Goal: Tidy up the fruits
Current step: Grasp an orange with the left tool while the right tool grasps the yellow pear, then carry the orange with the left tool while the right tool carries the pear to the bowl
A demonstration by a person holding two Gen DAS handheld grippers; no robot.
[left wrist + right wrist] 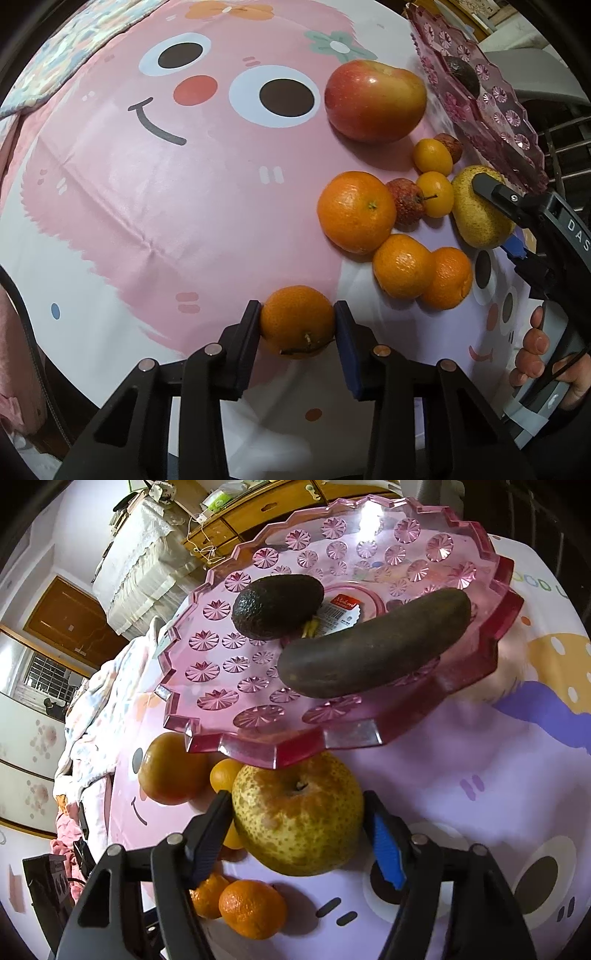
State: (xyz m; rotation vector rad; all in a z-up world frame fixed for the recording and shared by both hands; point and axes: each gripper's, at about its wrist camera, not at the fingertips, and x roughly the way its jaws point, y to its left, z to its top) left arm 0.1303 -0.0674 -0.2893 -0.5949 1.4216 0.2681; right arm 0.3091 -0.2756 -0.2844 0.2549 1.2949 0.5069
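The pink scalloped fruit dish (pixel 207 686) is the goal, and it already carries an avocado (pixel 277 605) and a long dark fruit (pixel 373 646), perhaps a blackened banana, so whatever goes in next wants the bare floor toward the near rim. On the cartoon tablecloth (pixel 147 206) the apple (pixel 375 100) lies loose just beside the dish. The speckled yellow pear (pixel 297 821) sits between the fingers of the right gripper (pixel 297 823), tucked partly under the dish's overhanging rim; the jaws bracket it closely, but I cannot tell whether the pads actually press it. It should be squeezed across its widest part and drawn back from under the rim before being raised, or it will likely knock the edge. The big orange (pixel 355 211) and two mandarins (pixel 402 266) crowd its side, so a straight pull matters. The left gripper (pixel 297 322) is clamped on a small stemmed mandarin (pixel 297 322); it is best kept low until the right arm is clear. Kumquats (pixel 432 153) and small reddish fruits (pixel 405 201) can wait.
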